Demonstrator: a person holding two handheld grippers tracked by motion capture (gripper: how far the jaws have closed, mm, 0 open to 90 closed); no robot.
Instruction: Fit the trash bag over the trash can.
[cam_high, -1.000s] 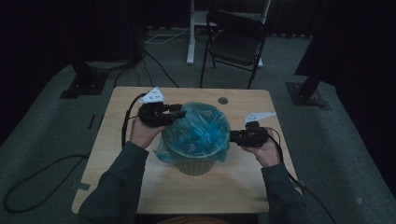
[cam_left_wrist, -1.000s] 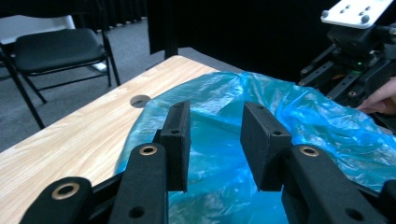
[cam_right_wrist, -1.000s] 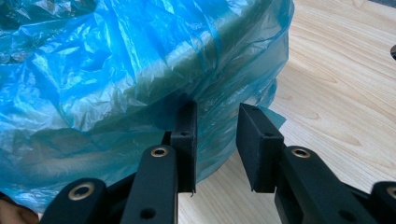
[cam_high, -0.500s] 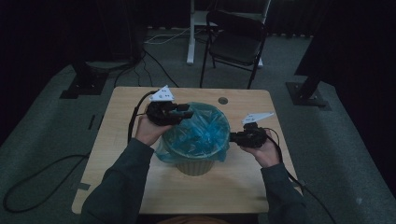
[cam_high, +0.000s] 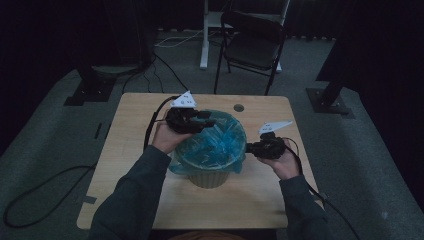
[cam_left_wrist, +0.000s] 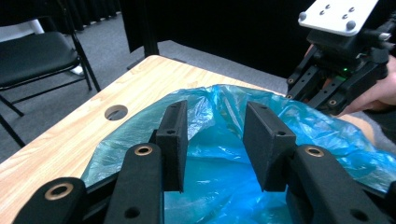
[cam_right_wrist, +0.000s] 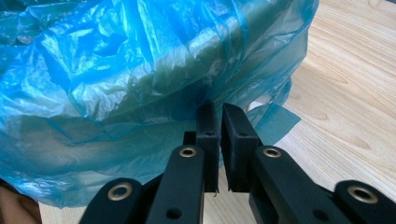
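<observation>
Bag (cam_high: 212, 145), blue plastic, lines a small bin (cam_high: 209, 177) at centre of the high view, on the table (cam_high: 130, 120). Progress, judged: bag is inside the bin w/ its edge folded over most of the rim, so the bulk of the fitting looks done. What's left is tidying: a loose flap hangs down at lower left of the bin, film inside is crumpled, and the far rim looks not fully pulled down.

Nearest, lower right of centre in the high view: right gripper (cam_high: 248, 148) sits at the bin's right rim. In its own view (cam_right_wrist: 219, 116), jaws have just been closing and are now almost together, only a thin slit between the pads. They meet right at the bag's hanging fold; looks like a pinch on the film, tho how much plastic is caught can't be told.

Farther, upper left of the bin: left gripper (cam_high: 209, 120) hangs over the far rim. In its own view (cam_left_wrist: 217, 135), jaws have just been opening wider and stand well apart, bag below and beyond them, nothing held.

Beyond the table, top centre: a chair (cam_high: 255, 42) on the floor.
</observation>
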